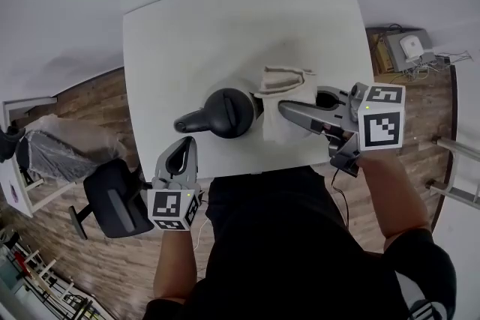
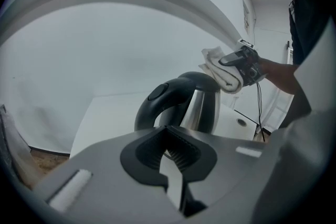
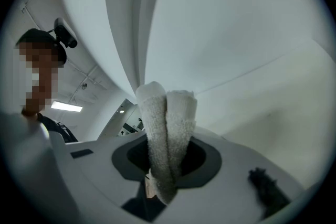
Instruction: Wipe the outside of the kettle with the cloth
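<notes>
One white square surface carries everything. Near its front edge stands one kettle, steel-bodied with a black lid and a black handle that points towards your left side. One white terry cloth lies bunched against the kettle's right side. Of your two claws, the right claw is clamped on a doubled fold of that cloth, which stands up between its jaws in the right gripper view, and it holds the fold up beside the kettle's top. Your left claw sits just short of the handle, its jaws drawn to a thin slit, with nothing in them.
</notes>
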{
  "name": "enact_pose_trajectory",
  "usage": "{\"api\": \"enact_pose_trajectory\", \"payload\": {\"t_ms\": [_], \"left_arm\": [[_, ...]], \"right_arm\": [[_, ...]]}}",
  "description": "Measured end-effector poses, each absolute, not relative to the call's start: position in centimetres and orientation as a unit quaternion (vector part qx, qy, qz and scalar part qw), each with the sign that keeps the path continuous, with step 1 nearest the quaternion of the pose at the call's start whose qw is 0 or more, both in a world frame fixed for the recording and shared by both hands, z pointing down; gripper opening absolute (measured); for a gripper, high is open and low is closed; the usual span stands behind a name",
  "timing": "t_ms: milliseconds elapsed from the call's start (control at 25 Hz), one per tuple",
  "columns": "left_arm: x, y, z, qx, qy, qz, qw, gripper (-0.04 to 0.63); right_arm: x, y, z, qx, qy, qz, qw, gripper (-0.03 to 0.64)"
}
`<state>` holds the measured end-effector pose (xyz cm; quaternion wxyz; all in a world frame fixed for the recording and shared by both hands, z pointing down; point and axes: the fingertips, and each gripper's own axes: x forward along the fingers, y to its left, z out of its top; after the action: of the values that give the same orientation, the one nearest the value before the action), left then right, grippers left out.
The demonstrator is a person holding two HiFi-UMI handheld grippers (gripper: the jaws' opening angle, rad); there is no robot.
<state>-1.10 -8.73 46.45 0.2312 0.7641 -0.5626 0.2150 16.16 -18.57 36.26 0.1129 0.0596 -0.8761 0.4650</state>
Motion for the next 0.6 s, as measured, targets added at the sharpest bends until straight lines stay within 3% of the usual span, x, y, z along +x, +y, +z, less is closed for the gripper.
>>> {"api": "enact_pose_trajectory", "payload": {"t_ms": [240, 600], "left_arm": [[-3.3, -8.1, 48.0, 0.753, -0.575, 0.203, 0.245, 0.006], [-7.7, -10.1, 49.4, 0.743, -0.591, 0.208, 0.236, 0.006]], "right_arm": [[17.8, -22.7, 39.2, 0.095, -0.877, 0.444, 0.156, 0.098], [14.0, -25.8, 55.4, 0.031, -0.832, 0.414, 0.368, 0.098]]}}
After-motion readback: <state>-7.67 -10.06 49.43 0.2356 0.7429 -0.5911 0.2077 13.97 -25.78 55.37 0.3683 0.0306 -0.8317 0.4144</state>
